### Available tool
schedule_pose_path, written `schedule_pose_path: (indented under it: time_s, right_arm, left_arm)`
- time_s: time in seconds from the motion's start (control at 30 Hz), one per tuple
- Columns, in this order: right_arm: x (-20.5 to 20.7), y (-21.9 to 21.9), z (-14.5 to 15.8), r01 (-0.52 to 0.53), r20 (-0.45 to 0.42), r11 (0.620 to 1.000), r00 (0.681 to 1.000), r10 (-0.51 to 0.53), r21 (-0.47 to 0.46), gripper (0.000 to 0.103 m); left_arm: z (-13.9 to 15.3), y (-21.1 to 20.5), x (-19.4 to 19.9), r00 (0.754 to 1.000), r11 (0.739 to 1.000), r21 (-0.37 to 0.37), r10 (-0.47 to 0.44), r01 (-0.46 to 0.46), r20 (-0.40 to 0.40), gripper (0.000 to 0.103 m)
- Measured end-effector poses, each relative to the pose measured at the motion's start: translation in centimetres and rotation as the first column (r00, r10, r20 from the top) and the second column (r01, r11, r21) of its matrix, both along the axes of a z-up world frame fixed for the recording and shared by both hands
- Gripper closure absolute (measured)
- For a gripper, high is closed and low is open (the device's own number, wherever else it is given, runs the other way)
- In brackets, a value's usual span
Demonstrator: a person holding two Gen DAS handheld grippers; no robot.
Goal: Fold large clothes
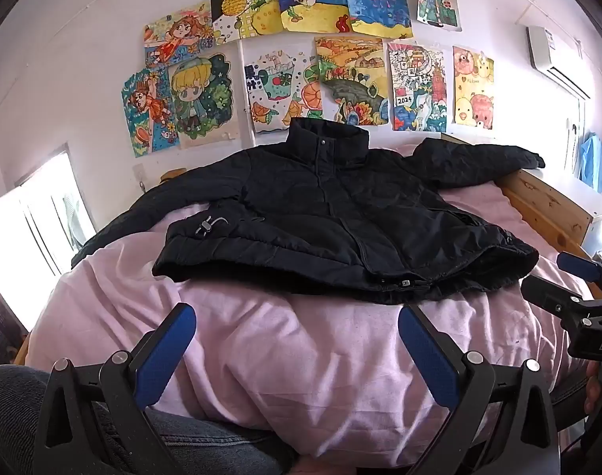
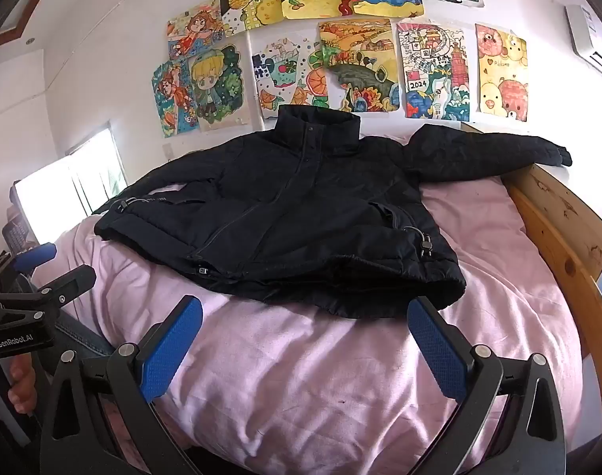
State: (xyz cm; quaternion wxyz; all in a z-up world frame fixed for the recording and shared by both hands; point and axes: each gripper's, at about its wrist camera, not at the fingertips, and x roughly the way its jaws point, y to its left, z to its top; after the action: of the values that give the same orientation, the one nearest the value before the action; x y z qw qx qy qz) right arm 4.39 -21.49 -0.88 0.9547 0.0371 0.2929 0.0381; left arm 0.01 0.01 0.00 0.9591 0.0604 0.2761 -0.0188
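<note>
Pink bed (image 1: 301, 356) — black jacket (image 1: 340, 217) spread flat; left tool (image 1: 297, 348), right tool (image 2: 305, 340) both wide, empty.

Bright daylight from blown-out window (image 1: 43, 221) at left, sharp focus, heavy fisheye bend + dark corners

Looking into a bedroom in a home, likely a child's. Showing a bed (image 2: 558, 237) with a pine frame and a pink sheet (image 2: 340, 376), a jacket (image 2: 301, 213) lying on it. Displaying bright hand-drawn pictures (image 2: 356, 67) taped in rows across the white wall. Letting daylight in through a window (image 1: 35, 221) at the left, with an air conditioner (image 1: 558, 59) hanging high at the right.
</note>
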Motion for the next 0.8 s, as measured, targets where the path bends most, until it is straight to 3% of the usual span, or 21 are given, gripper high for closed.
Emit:
schedule_pose_path:
  time_s: [0.8]
  right_arm:
    - [0.38, -0.64, -0.04, 0.012, -0.011, 1.0, 1.0, -0.011, 0.014, 0.001]
  left_arm:
    - [0.0, -0.05, -0.04, 1.0, 1.0, 0.002, 0.0, 0.0, -0.003, 0.0]
